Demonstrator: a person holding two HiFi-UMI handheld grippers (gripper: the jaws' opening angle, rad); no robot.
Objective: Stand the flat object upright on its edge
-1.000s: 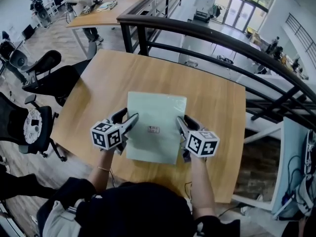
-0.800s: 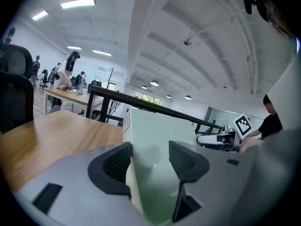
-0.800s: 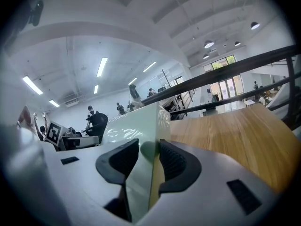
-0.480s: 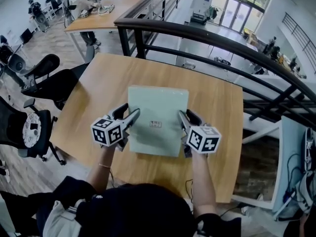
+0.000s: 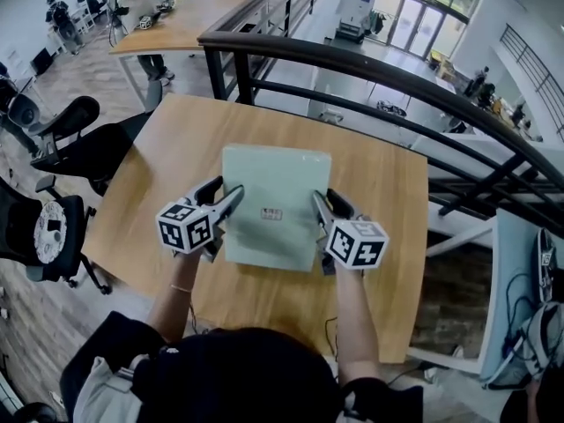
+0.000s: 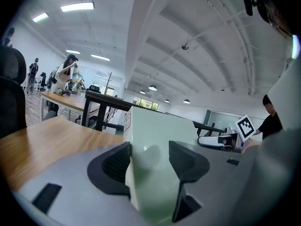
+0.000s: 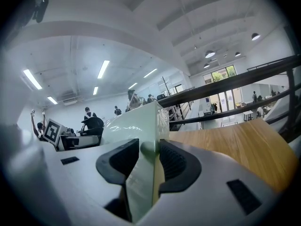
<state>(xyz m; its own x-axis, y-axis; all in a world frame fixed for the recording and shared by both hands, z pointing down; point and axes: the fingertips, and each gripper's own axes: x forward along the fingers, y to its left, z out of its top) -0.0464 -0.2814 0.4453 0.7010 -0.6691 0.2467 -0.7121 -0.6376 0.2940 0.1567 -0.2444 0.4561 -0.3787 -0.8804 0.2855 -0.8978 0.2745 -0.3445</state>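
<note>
Left gripper point(image 5: 227, 203) and right gripper point(image 5: 321, 211) each pinch a side of the green box point(image 5: 273, 203) over the table point(image 5: 167, 139) (mid-lift, I'd say). Next, tip it onto one edge.

Head view: from above, steeply down onto the light wooden tabletop point(image 5: 379, 179). Gripper views: close, nearly level along the left tool point(image 6: 149, 157) and right tool point(image 7: 149, 159). All share the pale green flat box point(image 5: 275, 183).
</note>
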